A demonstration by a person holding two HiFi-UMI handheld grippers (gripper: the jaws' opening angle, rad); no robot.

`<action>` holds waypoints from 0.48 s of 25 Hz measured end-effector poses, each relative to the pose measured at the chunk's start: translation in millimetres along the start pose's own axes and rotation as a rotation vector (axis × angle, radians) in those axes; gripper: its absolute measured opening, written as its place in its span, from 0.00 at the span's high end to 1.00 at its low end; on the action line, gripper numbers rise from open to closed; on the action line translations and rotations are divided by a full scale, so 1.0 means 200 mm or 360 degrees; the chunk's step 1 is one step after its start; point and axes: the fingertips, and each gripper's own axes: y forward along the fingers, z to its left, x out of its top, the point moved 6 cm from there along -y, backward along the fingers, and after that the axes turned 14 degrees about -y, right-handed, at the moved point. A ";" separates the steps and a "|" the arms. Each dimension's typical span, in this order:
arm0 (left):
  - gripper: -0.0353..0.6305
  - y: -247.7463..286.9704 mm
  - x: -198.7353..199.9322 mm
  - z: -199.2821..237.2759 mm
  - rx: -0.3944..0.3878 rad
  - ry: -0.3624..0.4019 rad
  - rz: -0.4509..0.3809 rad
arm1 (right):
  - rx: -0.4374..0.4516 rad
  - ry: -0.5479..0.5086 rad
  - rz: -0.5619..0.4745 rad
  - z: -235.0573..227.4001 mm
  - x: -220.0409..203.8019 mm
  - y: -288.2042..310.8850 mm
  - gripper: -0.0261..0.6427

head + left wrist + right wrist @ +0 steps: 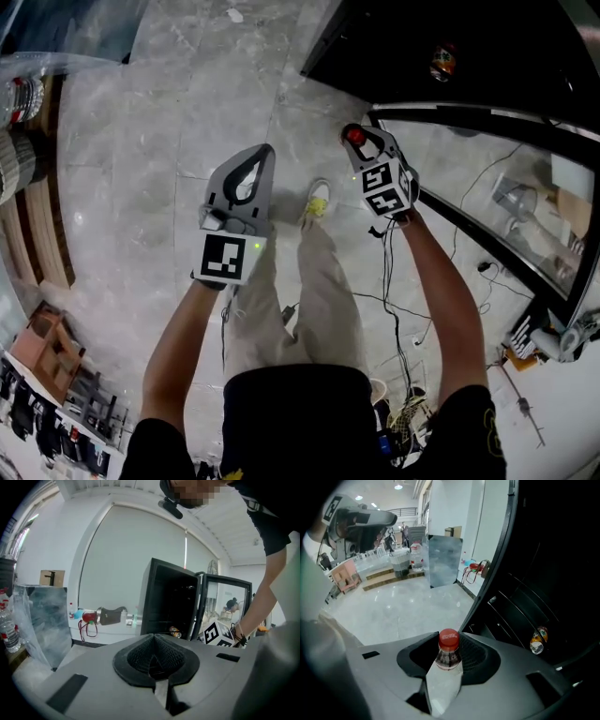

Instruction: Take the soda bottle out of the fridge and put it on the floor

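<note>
R gripper (362,133) clamped on the soda bottle (449,654) at the neck, red cap poking up betw. the jaws, just outside the open fridge (543,573). Bottle body hidden below, so can't tell if it touches the floor (187,112). L gripper (153,657) jaws together, nothing in them. Can (538,641) on a fridge shelf.

Red-capped soda bottle (355,137) in right claw (362,132) above pale floor (169,112).
</note>
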 end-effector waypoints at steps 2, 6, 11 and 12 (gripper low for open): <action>0.92 0.01 -0.03 0.03 0.0010 -0.0017 0.0014 | 0.0028 -0.0047 0.0047 0.02 -0.02 0.05 0.77; 0.92 0.01 -0.08 0.08 0.0043 -0.0034 0.0015 | 0.0075 -0.0150 0.0117 0.05 -0.06 0.16 0.77; 0.92 0.04 -0.20 0.14 0.0074 -0.0034 0.0058 | 0.0135 -0.0297 0.0173 0.11 -0.13 0.28 0.77; 0.92 0.04 -0.22 0.16 0.0080 -0.0034 0.0063 | 0.0148 -0.0330 0.0178 0.13 -0.14 0.31 0.77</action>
